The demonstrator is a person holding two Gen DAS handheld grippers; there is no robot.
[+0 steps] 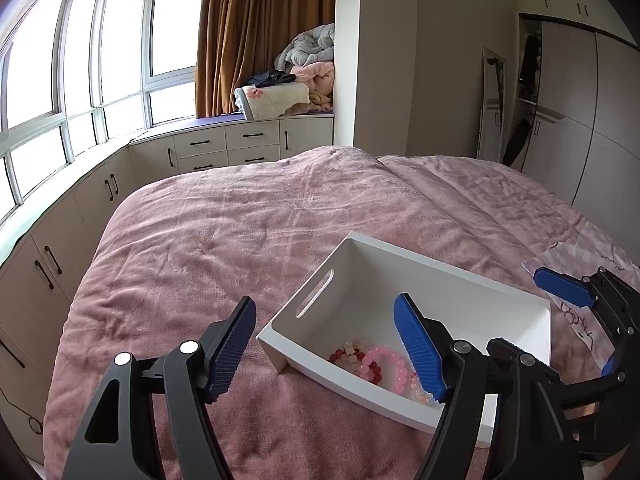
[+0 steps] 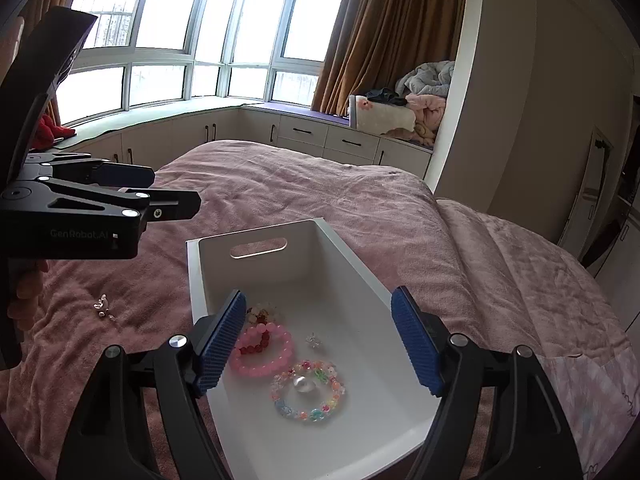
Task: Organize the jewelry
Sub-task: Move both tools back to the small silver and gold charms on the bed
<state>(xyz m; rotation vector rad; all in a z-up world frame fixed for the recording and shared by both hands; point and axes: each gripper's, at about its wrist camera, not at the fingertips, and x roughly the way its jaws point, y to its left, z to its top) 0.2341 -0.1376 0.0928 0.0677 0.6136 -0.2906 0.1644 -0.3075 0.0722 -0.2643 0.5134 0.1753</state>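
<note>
A white box (image 2: 192, 280) with a handle slot lies on the pink bedspread. Inside it are a pink bead bracelet (image 2: 256, 369), a red bead bracelet (image 2: 251, 348), a multicoloured bead bracelet (image 2: 308, 414) and a small clear piece (image 2: 313, 340). My right gripper (image 2: 319, 344) hangs open over the box's near end with nothing between its fingers. A small silver piece (image 2: 102, 306) lies on the bedspread left of the box. My left gripper (image 1: 325, 346) is open and empty at the box's (image 1: 440, 265) left end, above the pink bracelet (image 1: 384, 354). The left gripper (image 2: 172, 190) also shows from the right wrist, and the right gripper (image 1: 586, 328) from the left wrist.
The bed (image 1: 240, 220) fills the middle of the room. Low cabinets (image 1: 224, 146) run under the bay window, with a blanket pile (image 1: 304, 76) beside a brown curtain (image 1: 260, 32). A wardrobe (image 1: 580, 112) and leaning mirror (image 1: 493, 108) stand at the right. A patterned cloth (image 1: 568, 256) lies by the box.
</note>
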